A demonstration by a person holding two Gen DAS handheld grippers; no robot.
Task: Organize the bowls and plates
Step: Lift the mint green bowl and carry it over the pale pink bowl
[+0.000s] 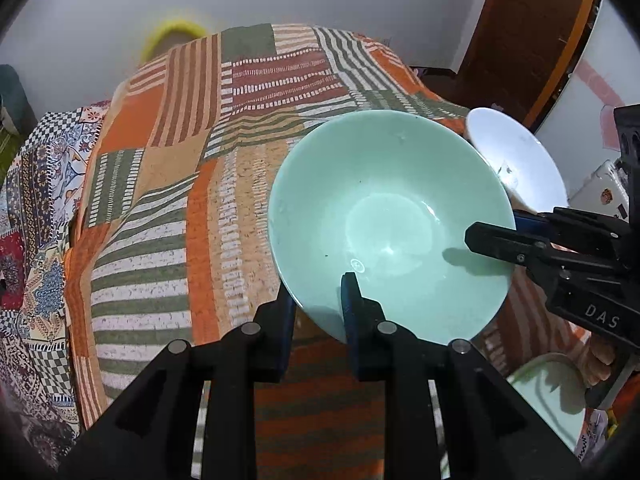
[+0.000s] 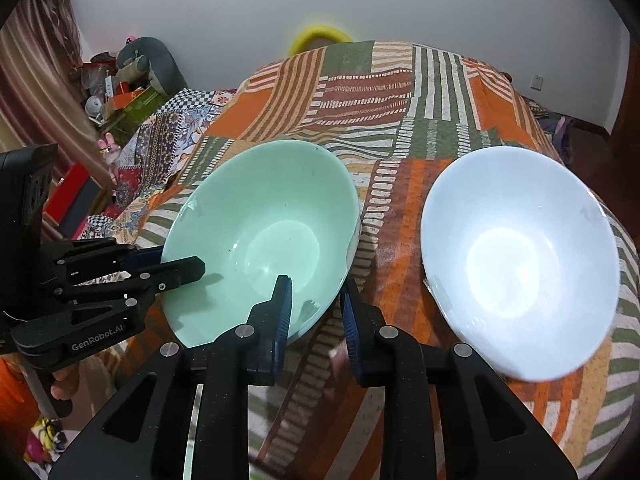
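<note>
Right, bed [image 2: 400,184] with patchwork cover carries the green bowl [image 2: 260,240] near its front edge, white bowl [image 2: 516,264] just beside, both left gripper [image 1: 320,300] and right gripper [image 2: 316,304] with fingers clamped narrow on the green rim, so I'd lift level, evenly.

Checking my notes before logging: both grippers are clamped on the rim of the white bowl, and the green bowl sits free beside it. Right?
Not quite: the bowls are swapped. In the right wrist view, both the left gripper and right gripper clamp the green bowl; the white bowl sits free beside it.
</note>
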